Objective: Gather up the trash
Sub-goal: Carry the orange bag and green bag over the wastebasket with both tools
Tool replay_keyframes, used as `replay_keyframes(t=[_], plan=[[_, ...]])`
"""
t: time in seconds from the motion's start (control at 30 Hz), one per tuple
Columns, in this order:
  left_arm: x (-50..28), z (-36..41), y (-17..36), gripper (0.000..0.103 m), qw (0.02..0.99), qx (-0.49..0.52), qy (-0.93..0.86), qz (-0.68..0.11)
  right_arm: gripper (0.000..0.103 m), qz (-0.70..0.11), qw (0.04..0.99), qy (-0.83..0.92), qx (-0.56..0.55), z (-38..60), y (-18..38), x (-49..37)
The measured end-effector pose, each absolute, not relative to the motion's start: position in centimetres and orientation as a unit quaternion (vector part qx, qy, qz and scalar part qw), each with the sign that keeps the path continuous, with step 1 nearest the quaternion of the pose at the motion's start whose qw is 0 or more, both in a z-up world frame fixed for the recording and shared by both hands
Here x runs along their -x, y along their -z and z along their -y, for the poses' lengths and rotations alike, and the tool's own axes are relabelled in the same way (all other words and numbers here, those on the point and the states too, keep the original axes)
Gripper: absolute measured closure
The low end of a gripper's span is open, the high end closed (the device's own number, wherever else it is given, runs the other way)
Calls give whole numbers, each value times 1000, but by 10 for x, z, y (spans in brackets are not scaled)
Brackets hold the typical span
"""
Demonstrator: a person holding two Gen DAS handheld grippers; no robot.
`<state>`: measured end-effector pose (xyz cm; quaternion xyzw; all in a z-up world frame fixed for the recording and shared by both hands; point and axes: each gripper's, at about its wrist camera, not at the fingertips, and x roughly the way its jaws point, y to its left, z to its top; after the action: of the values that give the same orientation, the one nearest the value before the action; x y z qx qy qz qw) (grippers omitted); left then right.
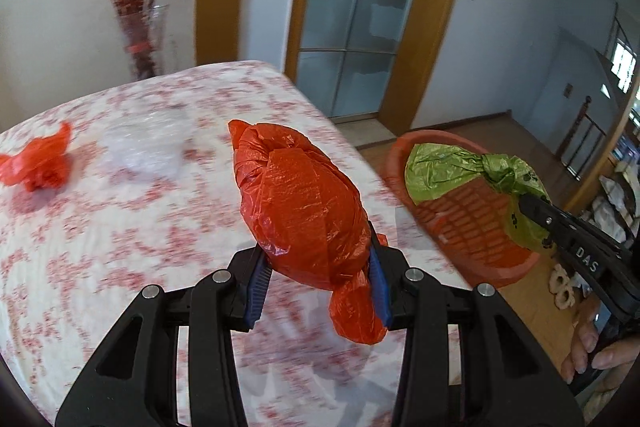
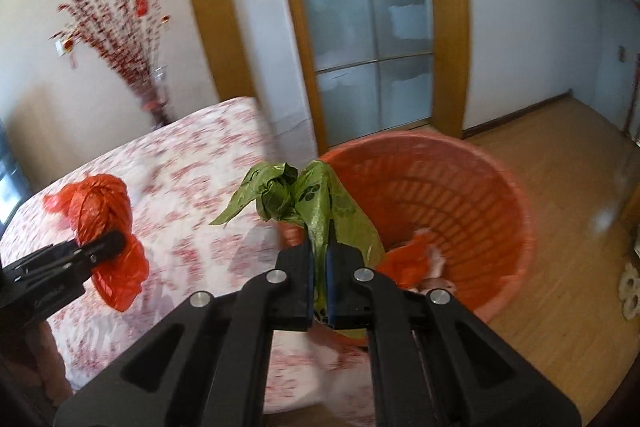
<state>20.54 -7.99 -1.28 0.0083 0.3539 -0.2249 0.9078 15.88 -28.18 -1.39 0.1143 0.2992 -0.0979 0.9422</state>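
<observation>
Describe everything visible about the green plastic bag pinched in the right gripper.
The green plastic bag is thin, crinkled film, twisted into a knot near its top with loose flaps spreading from it. Dark printed marks show on one side. The right gripper is shut on its bunched lower part, holding it off the table. In both views it appears in front of the orange slatted plastic basket, apparently above its near rim, not yet dropped in.
</observation>
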Motion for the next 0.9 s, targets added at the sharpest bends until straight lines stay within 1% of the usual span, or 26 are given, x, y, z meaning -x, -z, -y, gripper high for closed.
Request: replay_keyframes(t=[0.37, 0.9], plan=[[-207, 139, 9, 61, 892, -11, 287, -349, 97, -272, 936, 184, -127, 322, 16, -146], [-213, 187, 14, 61, 877, -25, 327, -351, 97, -264, 930, 206, -149, 347, 24, -153]])
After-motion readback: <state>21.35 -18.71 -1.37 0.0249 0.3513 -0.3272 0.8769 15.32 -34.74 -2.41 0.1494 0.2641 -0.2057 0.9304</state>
